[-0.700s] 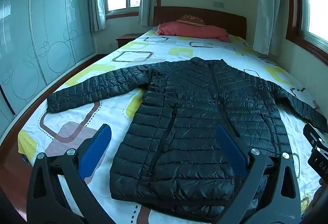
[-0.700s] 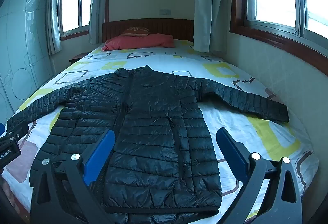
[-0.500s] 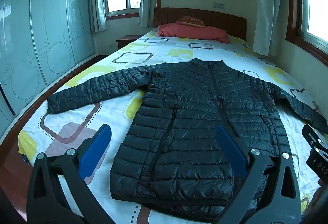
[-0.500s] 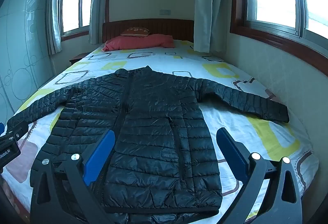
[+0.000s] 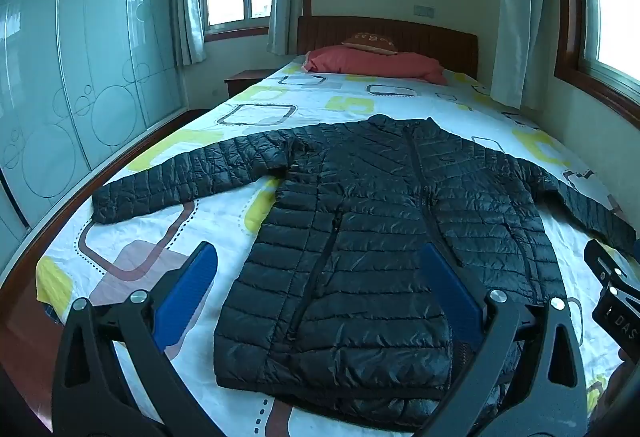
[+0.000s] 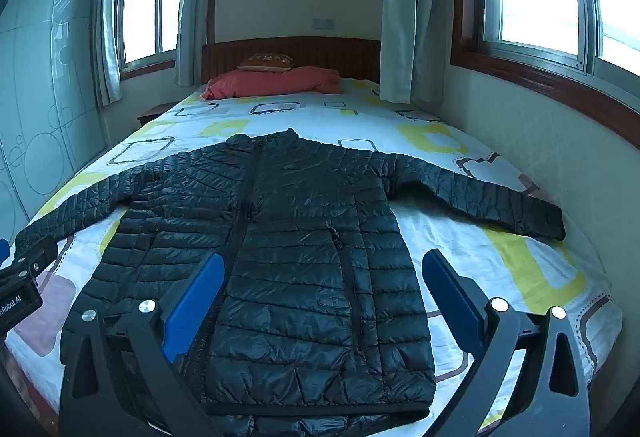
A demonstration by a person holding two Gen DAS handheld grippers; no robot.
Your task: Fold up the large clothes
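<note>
**Hovering over the spread jacket, both grippers wide and empty**

Lying flat on the bed, the black quilted jacket (image 5: 360,237) faces front-up with its zip closed down the middle and its hem toward me at the near edge. Its collar points to the far end of the bed. One sleeve (image 5: 192,177) stretches out to the left and ends close to the left edge of the mattress; the other sleeve (image 6: 480,193) reaches right, its cuff lying near the wall.

My left gripper (image 5: 318,287) hangs above the near left part of the jacket, angled downward. Its blue fingers (image 5: 188,289) stand far apart with nothing between them, clear of the fabric. My right gripper (image 6: 324,293) hangs above the near right part in the same downward tilt, its blue pads (image 6: 448,289) equally wide and holding nothing. Each gripper shows at the edge of the other's view, so the two sit side by side over the hem.

Under the jacket is a white bedsheet (image 5: 256,109) printed with yellow, grey and brown rounded squares. At the far end a red pillow (image 6: 276,83) lies against the dark wooden headboard (image 6: 320,53), with a small brown cushion (image 5: 370,41) on top. Pale curtains (image 6: 404,17) hang beside the windows, a glass-fronted wardrobe (image 5: 80,77) lines the left side, and a small nightstand (image 5: 244,81) stands at the far left corner.
</note>
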